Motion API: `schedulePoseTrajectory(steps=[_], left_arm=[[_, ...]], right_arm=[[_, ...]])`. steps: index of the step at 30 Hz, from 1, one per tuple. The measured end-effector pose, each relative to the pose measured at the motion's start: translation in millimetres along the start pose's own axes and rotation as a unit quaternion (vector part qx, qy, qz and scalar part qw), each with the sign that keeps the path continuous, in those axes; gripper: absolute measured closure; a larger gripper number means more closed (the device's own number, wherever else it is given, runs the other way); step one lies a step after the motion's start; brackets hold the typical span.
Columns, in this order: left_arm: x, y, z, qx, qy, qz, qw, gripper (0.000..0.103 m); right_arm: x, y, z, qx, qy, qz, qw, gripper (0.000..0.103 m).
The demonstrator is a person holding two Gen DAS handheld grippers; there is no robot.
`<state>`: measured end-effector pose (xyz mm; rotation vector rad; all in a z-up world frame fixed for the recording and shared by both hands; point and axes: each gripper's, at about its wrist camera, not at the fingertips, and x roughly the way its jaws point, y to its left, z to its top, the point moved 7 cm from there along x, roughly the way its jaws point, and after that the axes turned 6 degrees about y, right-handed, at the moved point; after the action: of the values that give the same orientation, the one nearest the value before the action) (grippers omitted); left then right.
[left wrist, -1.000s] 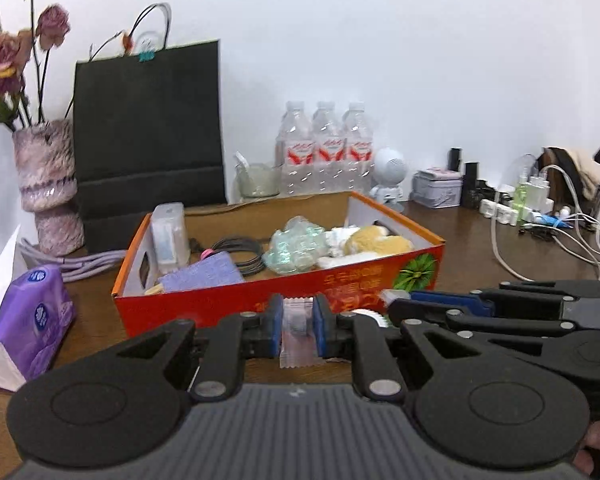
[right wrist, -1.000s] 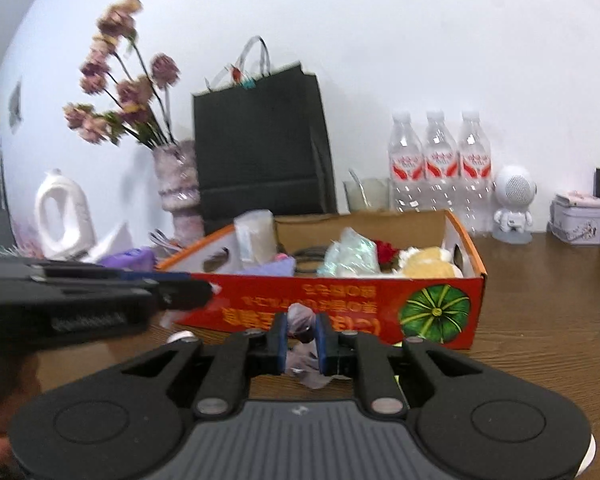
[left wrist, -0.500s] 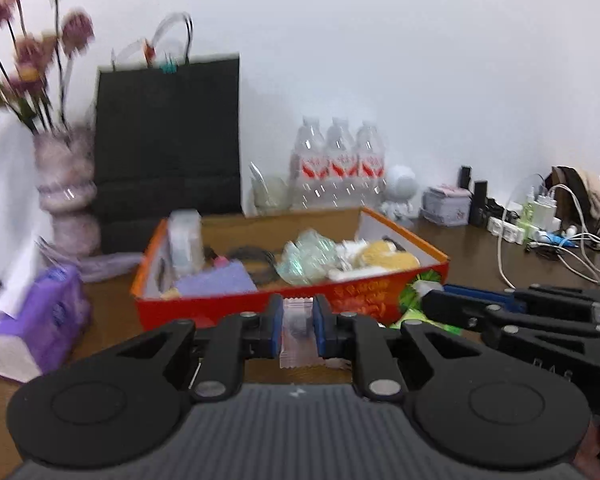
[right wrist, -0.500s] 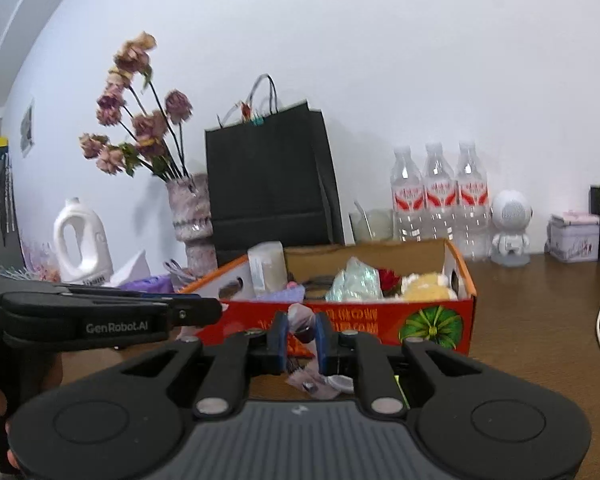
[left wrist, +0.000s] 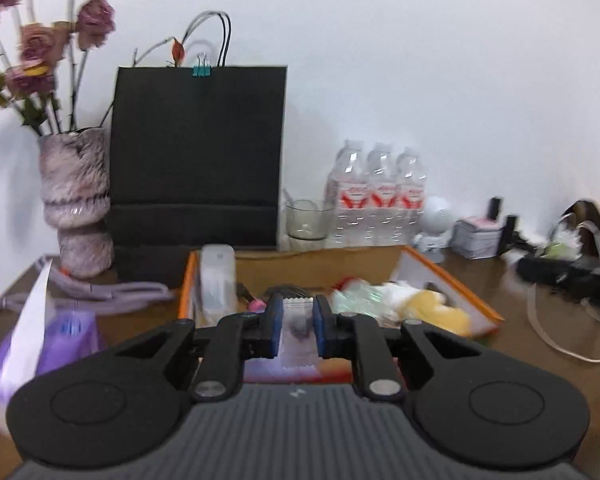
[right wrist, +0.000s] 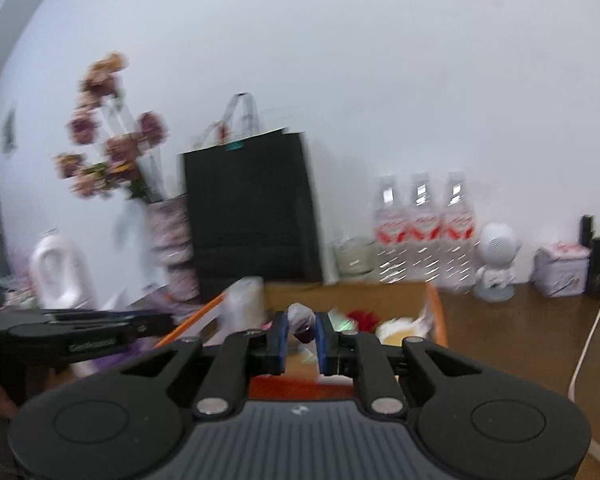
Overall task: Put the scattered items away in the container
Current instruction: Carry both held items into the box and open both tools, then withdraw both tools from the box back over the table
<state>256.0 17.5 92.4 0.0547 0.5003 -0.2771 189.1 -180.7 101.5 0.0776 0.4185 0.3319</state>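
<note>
An open orange-red cardboard box (left wrist: 452, 280) sits on the brown table with several items inside: a white bottle (left wrist: 218, 280), a crinkled clear bag and a yellow soft thing (left wrist: 440, 308). My left gripper (left wrist: 296, 326) is shut on a small clear sachet (left wrist: 297, 320) with crimped edges, held over the box's near wall. My right gripper (right wrist: 300, 332) is shut on a small clear wrapped item with a dark red part (right wrist: 302, 322), also above the box (right wrist: 436, 312). The left gripper's body (right wrist: 88, 332) shows at the left of the right wrist view.
Behind the box stand a black paper bag (left wrist: 198, 156), a vase of dried roses (left wrist: 76, 200), a glass, three water bottles (left wrist: 380, 196) and a white round figure (left wrist: 434, 220). A purple tissue pack (left wrist: 32, 340) lies left. Cables and chargers (left wrist: 564, 272) crowd the right.
Both grippers have risen with their items and moved toward the box, from in front of its near wall to over it. The right gripper has left the left wrist view.
</note>
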Motion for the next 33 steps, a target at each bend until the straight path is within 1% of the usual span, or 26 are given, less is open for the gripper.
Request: schedulePoseTrajectory(steps=[1,3,5,6,8,9,11,13,14,15,16,17,18,19,20,21,24,25,26,27,28,29,31,33], left_arm=[[14,3,11,0.004,0.006,-0.001,1.0000,0.086],[44,8,28,-0.001,0.028,-0.009,0.9996,0.086],[82,8,44,-0.015,0.065,-0.023,0.9975,0.086],[102,5,50,-0.018,0.084,-0.036,0.9956,0.086],[139,-2,55,-0.022,0.127,-0.047,0.9905,0.086],[156,-4,53,-0.031,0.152,-0.055,0.9863,0.086],[189,-4,46,-0.043,0.200,-0.058,0.9772,0.086],[213,-1,40,-0.035,0.215,-0.028,0.9757,0.086],[221,0,37,-0.031,0.221,-0.016,0.9747,0.085],[227,1,34,-0.032,0.227,-0.010,0.9733,0.084],[230,3,30,-0.039,0.236,-0.015,0.9709,0.081],[231,3,27,-0.045,0.243,-0.028,0.9687,0.074],[229,3,26,-0.044,0.245,-0.039,0.9677,0.069],[224,3,28,-0.040,0.240,-0.043,0.9690,0.058],[219,3,31,-0.035,0.233,-0.043,0.9710,0.057],[214,4,35,-0.034,0.226,-0.041,0.9726,0.057],[196,10,48,-0.051,0.214,-0.044,0.9745,0.054],[189,11,53,-0.052,0.208,-0.038,0.9760,0.048],[182,13,56,-0.050,0.202,-0.032,0.9776,0.038],[176,13,59,-0.053,0.197,-0.026,0.9786,0.032],[169,15,62,-0.061,0.191,-0.022,0.9795,0.025],[161,16,63,-0.069,0.185,-0.020,0.9802,0.025],[144,14,62,-0.072,0.170,-0.017,0.9828,0.025],[122,10,58,-0.061,0.148,-0.003,0.9871,0.024]], right_arm=[[10,-8,8,0.007,0.005,-0.010,1.000,0.090],[37,-28,23,0.033,0.037,-0.012,0.999,0.090],[71,-45,38,0.051,0.072,-0.005,0.996,0.090],[92,-51,45,0.055,0.095,0.001,0.994,0.090],[137,-60,53,0.057,0.143,0.012,0.988,0.090],[159,-63,54,0.053,0.170,0.010,0.984,0.090],[204,-69,45,0.051,0.244,0.018,0.968,0.090],[236,-71,29,0.046,0.302,0.015,0.952,0.090],[248,-72,20,0.042,0.322,0.007,0.946,0.090],[258,-72,13,0.036,0.336,-0.001,0.941,0.090],[265,-71,7,0.033,0.346,-0.007,0.938,0.089],[269,-71,2,0.034,0.351,-0.011,0.936,0.084],[272,-71,-1,0.038,0.354,-0.014,0.934,0.083],[272,-72,-2,0.043,0.351,-0.012,0.935,0.073],[270,-72,0,0.050,0.345,-0.005,0.937,0.063],[268,-73,4,0.058,0.338,0.001,0.940,0.060],[257,-80,20,0.089,0.311,0.006,0.946,0.060],[252,-80,25,0.092,0.303,0.006,0.948,0.060],[246,-79,30,0.091,0.297,0.005,0.951,0.057],[241,-77,33,0.091,0.293,0.003,0.952,0.054],[235,-76,35,0.093,0.290,-0.001,0.953,0.043],[228,-75,37,0.098,0.284,-0.007,0.954,0.034],[211,-72,37,0.107,0.267,-0.013,0.958,0.033],[190,-65,33,0.108,0.252,-0.003,0.962,0.033]])
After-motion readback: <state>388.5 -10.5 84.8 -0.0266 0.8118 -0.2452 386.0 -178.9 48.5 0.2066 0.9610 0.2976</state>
